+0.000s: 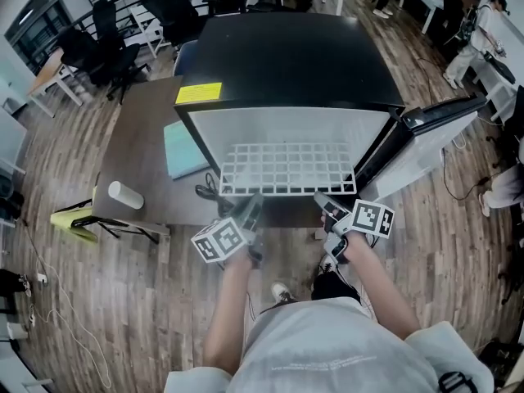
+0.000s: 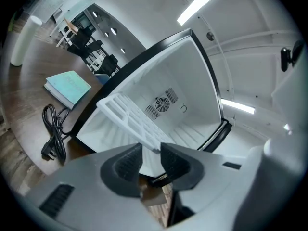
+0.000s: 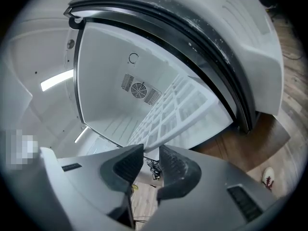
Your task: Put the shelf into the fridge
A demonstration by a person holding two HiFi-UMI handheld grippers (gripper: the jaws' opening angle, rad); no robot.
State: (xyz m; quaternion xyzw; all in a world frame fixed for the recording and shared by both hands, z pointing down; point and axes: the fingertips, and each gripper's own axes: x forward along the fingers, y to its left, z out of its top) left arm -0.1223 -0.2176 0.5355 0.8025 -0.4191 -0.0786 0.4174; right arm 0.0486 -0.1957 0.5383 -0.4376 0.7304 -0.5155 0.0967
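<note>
Head view first. Mid-insertion, by the look of it: shelf (image 1: 286, 169) held level at the mouth of the fridge (image 1: 286, 56), far edge already inside the white cavity, near edge out in the open. Left gripper (image 1: 250, 209) clamped on the near-left corner, right gripper (image 1: 326, 205) on the near-right corner, both touching the rim. Door (image 1: 426, 133) swung open to the right, clear of the path. Counter (image 1: 131, 150) on the left, book (image 1: 184, 150) lying flat on it just beside the fridge.

Over to the left gripper view. Left gripper (image 2: 150, 158) closed to a narrow gap, with the near edge of the shelf (image 2: 127, 117) pinched between the pads. Grid running away from it toward the back wall and fan grille. Cable (image 2: 53, 134) coiled on the counter (image 2: 24, 95) to the left, well apart.

Now the right gripper view. Right gripper (image 3: 150, 163) likewise shut on the shelf (image 3: 175, 112) rim, grid stretching far into the cavity, door (image 3: 226, 47) arching over on the right.

Next move, as a judgement: push both sides forward evenly, level, onto the side ledges; any skew and a likely jam against a wall.
</note>
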